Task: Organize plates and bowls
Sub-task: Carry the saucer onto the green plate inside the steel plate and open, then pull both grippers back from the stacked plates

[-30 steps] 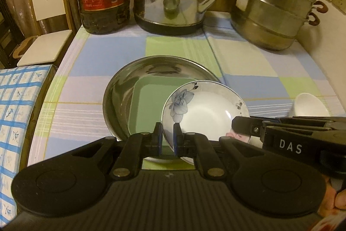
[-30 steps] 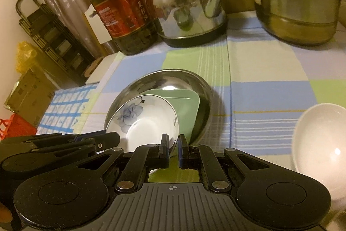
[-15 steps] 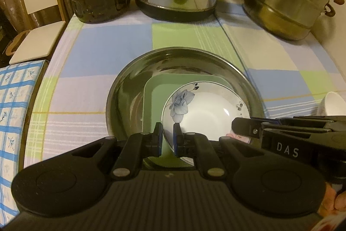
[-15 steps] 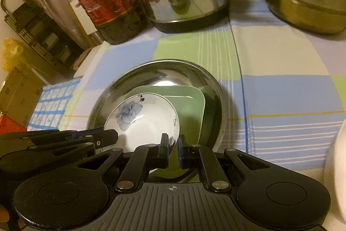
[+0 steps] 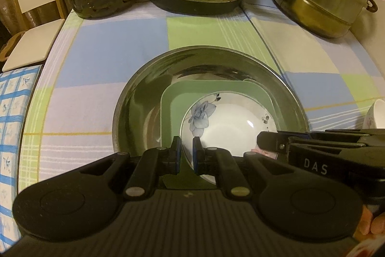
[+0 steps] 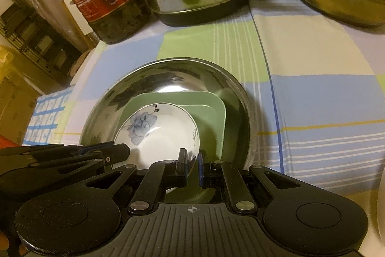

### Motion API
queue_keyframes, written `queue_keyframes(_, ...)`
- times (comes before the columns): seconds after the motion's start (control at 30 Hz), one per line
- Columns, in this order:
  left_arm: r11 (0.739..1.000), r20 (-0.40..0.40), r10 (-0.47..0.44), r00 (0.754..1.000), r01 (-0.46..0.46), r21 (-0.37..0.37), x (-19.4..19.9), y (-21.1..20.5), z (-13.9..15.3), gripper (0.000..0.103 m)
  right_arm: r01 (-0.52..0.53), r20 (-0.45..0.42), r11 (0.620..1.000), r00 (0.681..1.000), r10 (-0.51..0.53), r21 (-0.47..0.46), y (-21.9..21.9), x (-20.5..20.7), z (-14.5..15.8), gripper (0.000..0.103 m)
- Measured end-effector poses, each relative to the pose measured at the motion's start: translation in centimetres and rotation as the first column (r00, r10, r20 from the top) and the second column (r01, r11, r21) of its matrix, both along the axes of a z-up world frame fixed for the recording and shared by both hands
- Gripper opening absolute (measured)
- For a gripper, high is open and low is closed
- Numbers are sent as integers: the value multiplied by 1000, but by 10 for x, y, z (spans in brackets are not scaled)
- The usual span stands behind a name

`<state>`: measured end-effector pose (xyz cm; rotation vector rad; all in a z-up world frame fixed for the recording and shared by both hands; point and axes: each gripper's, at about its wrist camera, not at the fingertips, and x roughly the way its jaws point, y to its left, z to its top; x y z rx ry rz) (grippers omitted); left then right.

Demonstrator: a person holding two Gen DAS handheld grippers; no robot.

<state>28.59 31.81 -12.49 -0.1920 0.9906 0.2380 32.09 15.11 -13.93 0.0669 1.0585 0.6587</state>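
- floral bowl (image 5: 231, 129) sits low over the green square plate (image 5: 214, 90), both nested inside the steel basin (image 5: 134, 98) on the checked surface (image 5: 113, 49); whether the bowl's foot is fully down on the plate i can't tell.
- left gripper (image 5: 187, 155) is clenched on the near rim of the floral bowl, one pad inside, one outside, pinching the thin wall.
- right gripper (image 6: 192, 169) is likewise clamped on the same rim, a little further round, so the bowl is carried from two points on its near edge.
- this looks like glazed ceramic: stiff, fairly heavy for its size, slick under rubber pads and quick to chip if it knocks the steel. the rim is the only real place to take it; a hold on one side alone would probably let it swing.
- green plate looks like plastic, light and forgiving, with a raised lip that would take a pinch.
- off to the right a plain white bowl (image 5: 377, 115) waits on the surface, apart from the stack.
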Motion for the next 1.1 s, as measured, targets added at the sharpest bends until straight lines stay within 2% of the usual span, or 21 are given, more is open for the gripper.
queue_keyframes(0.23, 1000, 11, -10, 1000, 10, 2, 5, 2, 0, 8, 15, -13, 1000, 1000, -15, -6, 1, 3, -5, 9)
queue_keyframes(0.33, 1000, 10, -16, 1000, 16, 8, 5, 2, 1, 9, 17, -20, 1000, 1000, -17, 0, 0, 4, -5, 13)
queue_keyframes(0.5, 1000, 5, -13, 1000, 13, 9, 1, 3, 4, 9, 10, 3, 999, 1000, -10, 37, -3, 1, 4, 41)
queue_keyframes(0.6, 1000, 18, -9, 1000, 8, 8, -6, 5, 12, 9, 8, 19, 999, 1000, -9, 40, -5, -2, 11, 46)
queue_keyframes(0.73, 1000, 37, 7, 999, -8, 2, -19, 8, 26, 15, 5, 26, 997, 1000, -7, 74, -14, -8, 24, 50)
queue_keyframes(0.93, 998, 48, 58, 997, -57, -30, -47, 9, 49, 16, 39, 33, 991, 999, -43, 127, -44, -25, 48, 54)
queue_keyframes(1.1, 998, 75, 66, 995, -65, -19, -76, -5, 69, 16, 49, 52, 985, 997, -58, 163, -72, -46, 68, 55)
